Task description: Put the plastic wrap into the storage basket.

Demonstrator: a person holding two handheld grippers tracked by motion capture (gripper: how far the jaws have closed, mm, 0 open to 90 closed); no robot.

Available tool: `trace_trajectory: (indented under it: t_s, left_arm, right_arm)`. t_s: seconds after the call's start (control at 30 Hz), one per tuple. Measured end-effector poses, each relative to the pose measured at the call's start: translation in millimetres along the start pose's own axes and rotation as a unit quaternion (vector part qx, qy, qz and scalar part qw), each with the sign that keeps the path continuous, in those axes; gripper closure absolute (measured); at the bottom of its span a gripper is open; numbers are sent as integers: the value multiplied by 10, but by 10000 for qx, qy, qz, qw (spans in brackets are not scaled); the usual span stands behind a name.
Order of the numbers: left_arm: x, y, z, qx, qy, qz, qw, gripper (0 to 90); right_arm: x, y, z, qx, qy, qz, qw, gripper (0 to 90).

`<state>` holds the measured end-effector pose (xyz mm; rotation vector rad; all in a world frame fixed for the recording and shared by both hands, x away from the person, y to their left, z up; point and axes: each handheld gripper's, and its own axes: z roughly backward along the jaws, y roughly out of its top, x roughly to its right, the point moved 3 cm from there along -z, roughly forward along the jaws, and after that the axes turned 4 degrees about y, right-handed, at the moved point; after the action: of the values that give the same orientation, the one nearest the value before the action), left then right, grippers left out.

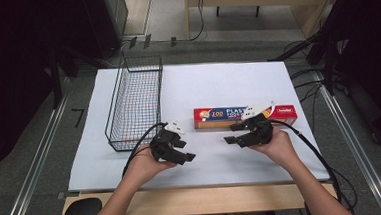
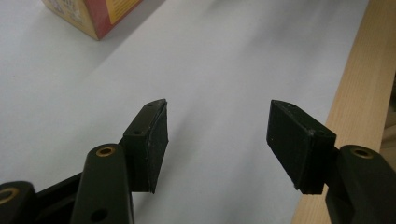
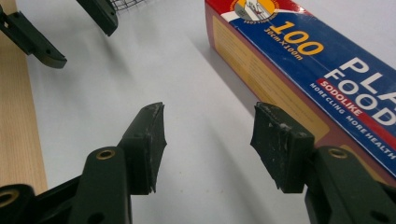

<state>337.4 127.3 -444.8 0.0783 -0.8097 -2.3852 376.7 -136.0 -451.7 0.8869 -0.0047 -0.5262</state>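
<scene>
Basket [image 1: 134, 103], left of centre in the high view, holds nothing; box [image 1: 219, 117] lies right of it. Left tongs [image 1: 185, 150] and right tongs [image 1: 233, 133] gape, released.

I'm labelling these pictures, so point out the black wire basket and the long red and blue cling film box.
black wire basket [image 1: 137, 104], high view, on its mesh floor
long red and blue cling film box [image 3: 327, 74], right gripper view, on its printed top face

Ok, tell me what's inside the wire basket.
Nothing shows inside the wire basket; the white table cover shows through its mesh floor. The mesh walls blur the near corners a little, so something very small there could be missed.
</scene>
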Motion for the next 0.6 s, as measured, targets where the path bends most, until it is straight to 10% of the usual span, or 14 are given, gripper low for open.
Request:
trace_trajectory:
  t_s: [0.6]
  left_arm:
    - [-69,-15,78,-8,79,85,9999,386]
  right_arm:
    - [-25,-54,-43,-238,26,229,9995,422]
